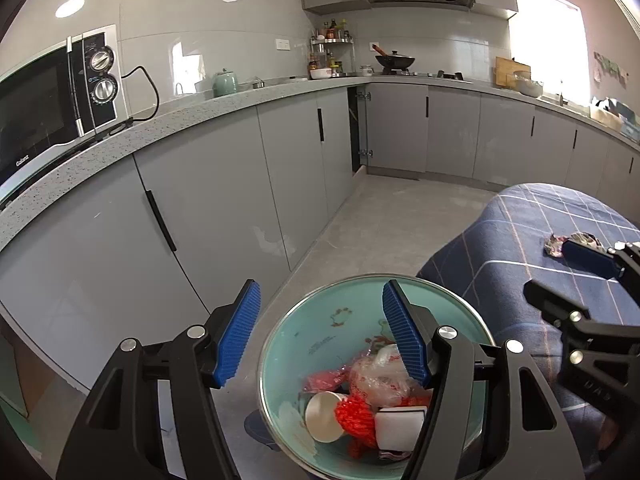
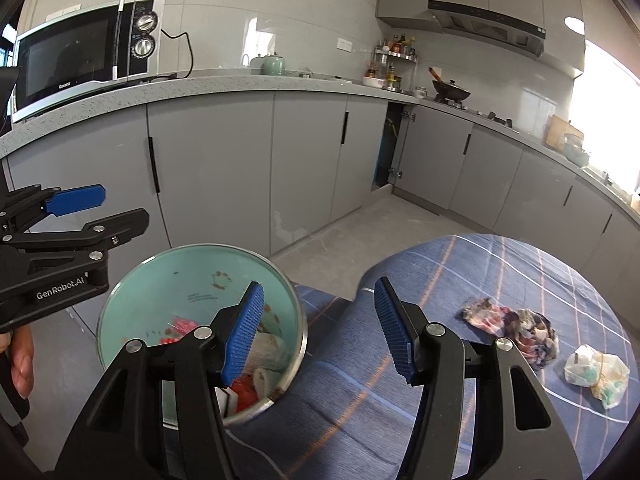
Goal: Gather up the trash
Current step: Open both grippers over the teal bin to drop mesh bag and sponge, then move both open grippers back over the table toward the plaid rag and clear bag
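Note:
A round teal trash bin (image 1: 320,332) stands on the floor beside the blue plaid table (image 1: 520,232); it also shows in the right wrist view (image 2: 180,280). It holds a paper cup (image 1: 324,416), red netting (image 1: 356,420), a clear plastic bag (image 1: 380,376) and a white box (image 1: 400,428). My left gripper (image 1: 320,336) is open and empty above the bin. My right gripper (image 2: 320,332) is open and empty over the table's edge. A crumpled patterned wrapper (image 2: 516,328) and a crumpled clear bag (image 2: 596,372) lie on the table to its right.
Grey cabinets (image 1: 224,184) under a speckled counter (image 1: 160,128) run behind the bin. A microwave (image 1: 48,108) sits on the counter. One corner cabinet door (image 1: 396,128) stands open. A wok (image 1: 394,60) sits on the stove. Grey floor (image 1: 400,220) lies between.

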Tool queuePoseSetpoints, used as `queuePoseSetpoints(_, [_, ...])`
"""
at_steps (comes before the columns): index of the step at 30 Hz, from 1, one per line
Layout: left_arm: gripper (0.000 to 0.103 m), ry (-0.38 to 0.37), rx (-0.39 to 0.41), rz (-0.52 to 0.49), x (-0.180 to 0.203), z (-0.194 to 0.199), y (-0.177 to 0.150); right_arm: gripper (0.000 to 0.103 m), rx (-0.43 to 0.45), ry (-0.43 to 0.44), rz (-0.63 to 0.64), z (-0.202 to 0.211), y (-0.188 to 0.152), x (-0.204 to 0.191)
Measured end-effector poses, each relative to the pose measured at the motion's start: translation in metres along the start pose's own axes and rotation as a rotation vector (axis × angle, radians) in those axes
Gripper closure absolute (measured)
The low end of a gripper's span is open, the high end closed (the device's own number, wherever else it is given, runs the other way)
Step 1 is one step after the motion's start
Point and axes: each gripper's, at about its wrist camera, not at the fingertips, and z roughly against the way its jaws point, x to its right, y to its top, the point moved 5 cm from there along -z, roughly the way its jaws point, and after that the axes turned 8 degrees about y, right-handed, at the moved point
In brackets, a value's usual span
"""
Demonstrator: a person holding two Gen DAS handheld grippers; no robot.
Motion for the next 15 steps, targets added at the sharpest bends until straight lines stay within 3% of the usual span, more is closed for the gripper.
queuePoseSetpoints(8, [0.039, -0.064, 0.002, -0.048, 0.047, 0.004, 0.001, 0.045, -0.009, -0.106, -0.059, 0.024, -0.019, 0.059])
queuePoseSetpoints(15, [0.035, -0.146, 0.029, -0.137, 0.113, 0.012, 0.012, 0.042, -0.011, -0.213, -0.134, 0.053, -0.039, 0.123])
